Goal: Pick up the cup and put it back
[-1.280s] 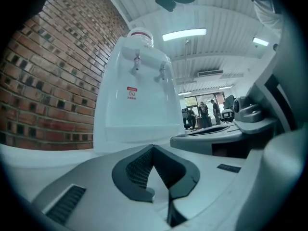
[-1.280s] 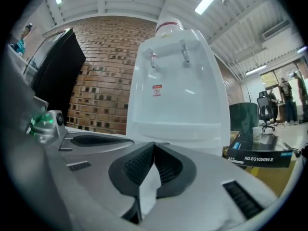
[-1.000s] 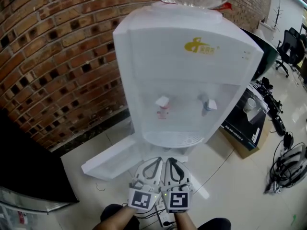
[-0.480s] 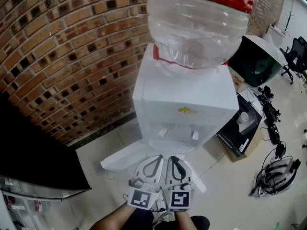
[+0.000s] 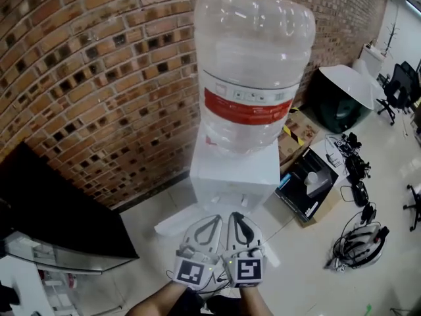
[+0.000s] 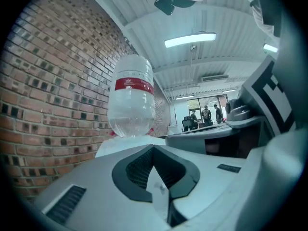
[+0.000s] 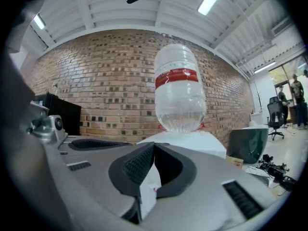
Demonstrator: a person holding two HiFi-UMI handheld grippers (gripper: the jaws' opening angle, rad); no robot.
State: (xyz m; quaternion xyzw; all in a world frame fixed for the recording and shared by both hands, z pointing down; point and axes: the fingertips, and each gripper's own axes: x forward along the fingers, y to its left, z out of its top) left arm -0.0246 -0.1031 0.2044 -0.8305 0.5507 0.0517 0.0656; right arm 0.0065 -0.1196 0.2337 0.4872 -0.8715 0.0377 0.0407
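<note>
Head view: we are looking steeply down on 2 grippers sitting side by side at 6 o'clock of the frame, with a hand behind each.
Left gripper [image 5: 214,219]: its 2 jaws are meeting at the tips and gripping nothing. The left gripper view [image 6: 153,148] is showing the same, with only a pale sliver in the dark hollow behind the tips.
Right gripper [image 5: 235,218]: its jaws are also pressing together with nothing between them, and the right gripper view [image 7: 154,144] is confirming it.
Marker cubes: 1 is riding on the back of each gripper, left [image 5: 196,272] and right [image 5: 245,270].
Water bottle [image 5: 253,71]: this big clear bottle with a red band is standing neck down at 12 o'clock of the grippers. Both gripper views are facing it [image 6: 131,97] [image 7: 179,95].
Dispenser [image 5: 233,170]: this white body is carrying the bottle and standing against the brick wall [image 5: 99,78].
Cup: no view is letting us tell where it is.
Dark box [image 5: 308,186]: it is lying on the floor at 2 o'clock of the grippers, just beside the dispenser.
Cables [image 5: 358,245]: they are lying coiled on the floor at 3 o'clock of the grippers, well apart from them.
Black cabinet [image 5: 59,216]: it is standing at 9 o'clock of the grippers, along the wall.
People [image 6: 206,113]: in the left gripper view they are standing far off, at 3 o'clock of the bottle.
</note>
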